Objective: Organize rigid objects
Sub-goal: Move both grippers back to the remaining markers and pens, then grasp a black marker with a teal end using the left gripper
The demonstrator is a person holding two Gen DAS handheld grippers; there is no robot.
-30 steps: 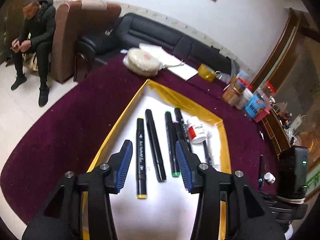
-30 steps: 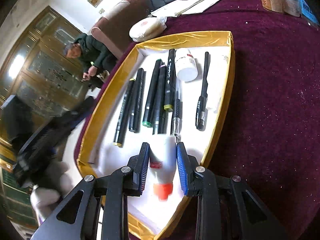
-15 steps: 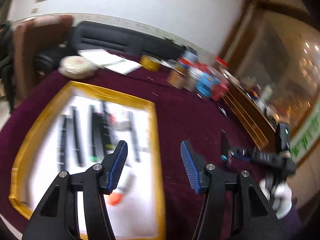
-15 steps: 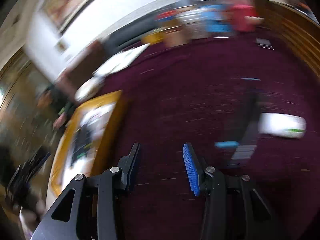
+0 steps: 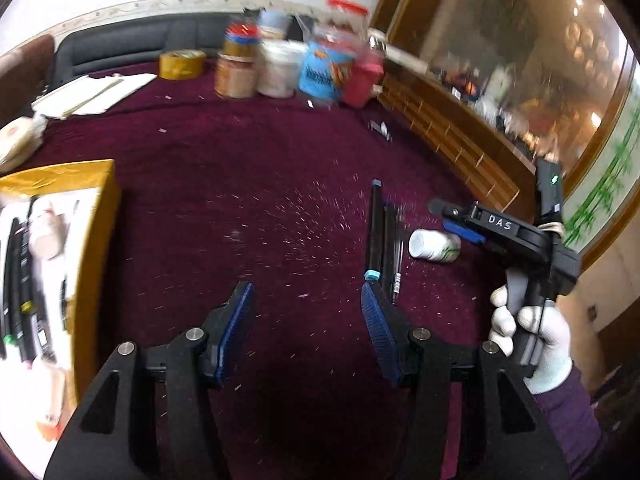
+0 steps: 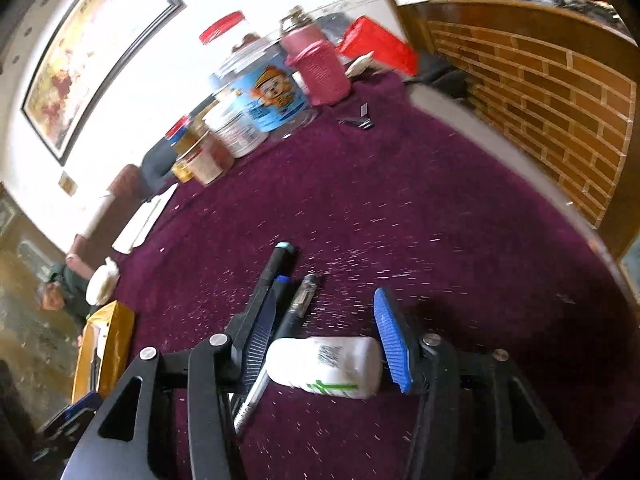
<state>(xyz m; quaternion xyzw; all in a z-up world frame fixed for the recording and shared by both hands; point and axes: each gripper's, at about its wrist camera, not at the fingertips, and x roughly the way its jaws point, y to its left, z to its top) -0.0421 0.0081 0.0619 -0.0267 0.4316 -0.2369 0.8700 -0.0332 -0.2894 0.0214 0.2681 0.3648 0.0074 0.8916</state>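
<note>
Surface: a dark purple, speckled tablecloth [image 5: 280, 184] is seen covering the whole table in both views.

Left gripper: the black left gripper with blue pads [image 5: 306, 332] is held above bare cloth; its jaws stand apart with nothing between them.

Right gripper: the black right gripper with blue pads [image 6: 326, 344] is seen from its own camera with its jaws opening. The white plastic bottle with a green-marked label [image 6: 324, 366] lies on its side between the pads. Whether the pads touch the bottle cannot be told. In the left wrist view the same gripper [image 5: 460, 226] is seen just beside the bottle [image 5: 434, 245], carried by a hand in a white glove [image 5: 528, 336] with a purple sleeve.

Loose pens: a black marker with light-blue end caps [image 5: 375, 230] lies on the cloth just left of the bottle, with a thinner dark pen with a blue tip [image 6: 282, 280] and a clear-barrelled pen [image 6: 304, 292] close along its side. In the right wrist view their lower ends are hidden behind the left finger.

Tray: a gold-rimmed shallow tray with a white floor [image 5: 96, 216] lies at the left edge of the left wrist view, well apart from the bottle. Several black markers [image 5: 18, 264] are laid side by side in it, with a blurred white bottle [image 5: 46, 236] above them.

Background: a cluster of jars and tins [image 5: 296, 64] stands at the far side of the table, a roll of yellow tape [image 5: 182, 65] to its left. A wooden counter with a brick-pattern front [image 6: 560, 92] lies beyond the table edge.
</note>
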